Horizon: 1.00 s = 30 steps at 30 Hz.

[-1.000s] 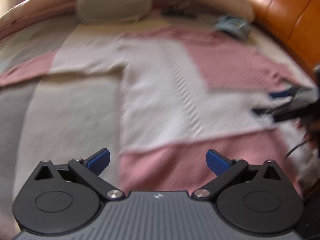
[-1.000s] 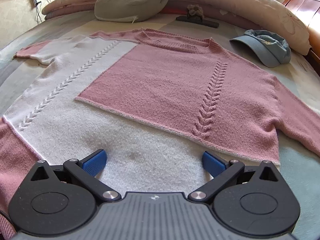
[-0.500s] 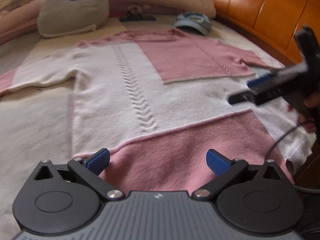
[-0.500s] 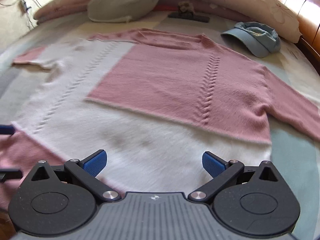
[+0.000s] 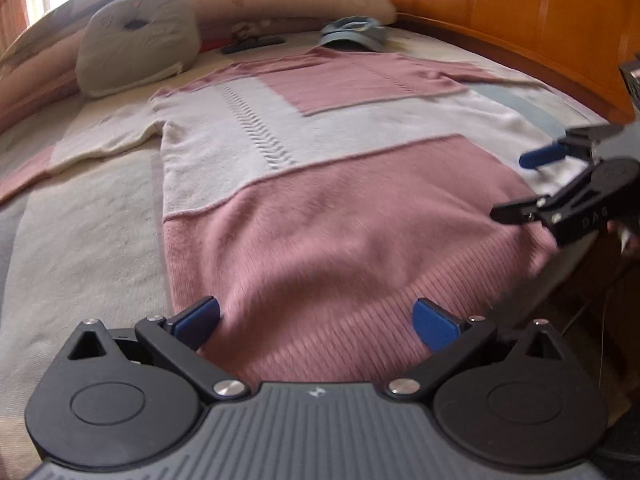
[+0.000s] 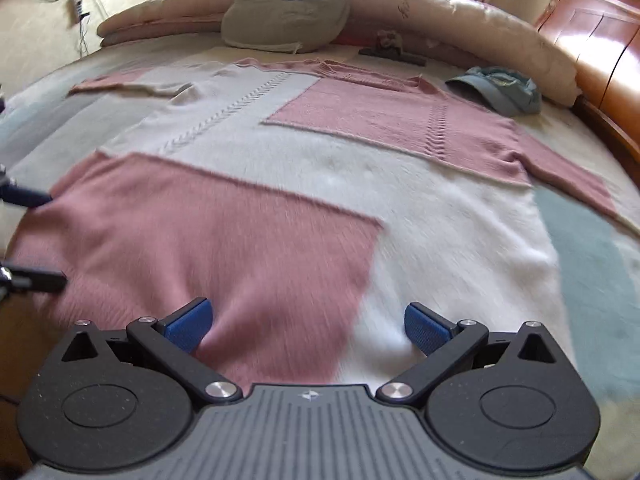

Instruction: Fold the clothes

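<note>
Sweater (image 5: 340, 216) hem sits right between both wide-open grippers, left (image 5: 316, 320) and right (image 6: 306, 322), nothing grabbed; both dropped closer than before.

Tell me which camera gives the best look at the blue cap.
The right wrist view: the blue cap lies unobstructed beside the sweater shoulder, its brim and crumpled crown both visible. In the left wrist view, the cap is farther away, smaller and flattened near the pillows.

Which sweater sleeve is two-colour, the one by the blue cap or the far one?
The far one: the sleeve opposite the cap runs cream then pink at the cuff. The sleeve beside the cap is all pink.
</note>
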Each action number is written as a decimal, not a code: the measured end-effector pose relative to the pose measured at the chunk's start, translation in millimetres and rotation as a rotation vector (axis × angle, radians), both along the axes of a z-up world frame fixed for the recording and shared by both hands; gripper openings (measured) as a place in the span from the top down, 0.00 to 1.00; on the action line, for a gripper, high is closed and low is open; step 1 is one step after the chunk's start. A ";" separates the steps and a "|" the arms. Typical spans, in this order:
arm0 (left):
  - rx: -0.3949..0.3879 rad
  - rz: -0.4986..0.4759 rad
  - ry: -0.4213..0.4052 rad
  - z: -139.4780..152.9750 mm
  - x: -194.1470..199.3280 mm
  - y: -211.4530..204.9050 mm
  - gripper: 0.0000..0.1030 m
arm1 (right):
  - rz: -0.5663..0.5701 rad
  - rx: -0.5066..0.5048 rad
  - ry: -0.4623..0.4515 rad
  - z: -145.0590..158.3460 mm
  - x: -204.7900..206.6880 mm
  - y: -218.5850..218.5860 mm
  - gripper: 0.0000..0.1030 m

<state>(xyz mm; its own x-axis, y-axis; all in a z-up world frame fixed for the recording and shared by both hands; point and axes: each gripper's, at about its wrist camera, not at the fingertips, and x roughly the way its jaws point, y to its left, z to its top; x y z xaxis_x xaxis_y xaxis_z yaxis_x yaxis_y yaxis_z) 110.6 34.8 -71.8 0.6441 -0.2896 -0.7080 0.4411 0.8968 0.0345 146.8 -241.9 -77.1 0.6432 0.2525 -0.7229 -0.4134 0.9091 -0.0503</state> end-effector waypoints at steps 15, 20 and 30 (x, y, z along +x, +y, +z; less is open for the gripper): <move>-0.019 -0.124 -0.098 -9.2 -44.7 -24.7 0.01 | -0.054 0.115 -0.107 -9.6 -49.2 -11.6 0.00; -0.023 -0.089 -0.170 14.2 -14.4 -29.9 0.01 | -0.022 0.042 -0.225 13.8 -48.8 -14.7 0.00; -0.087 0.052 -0.143 -19.5 -9.7 -19.7 0.01 | -0.139 0.085 -0.169 -16.5 -22.3 -48.7 0.00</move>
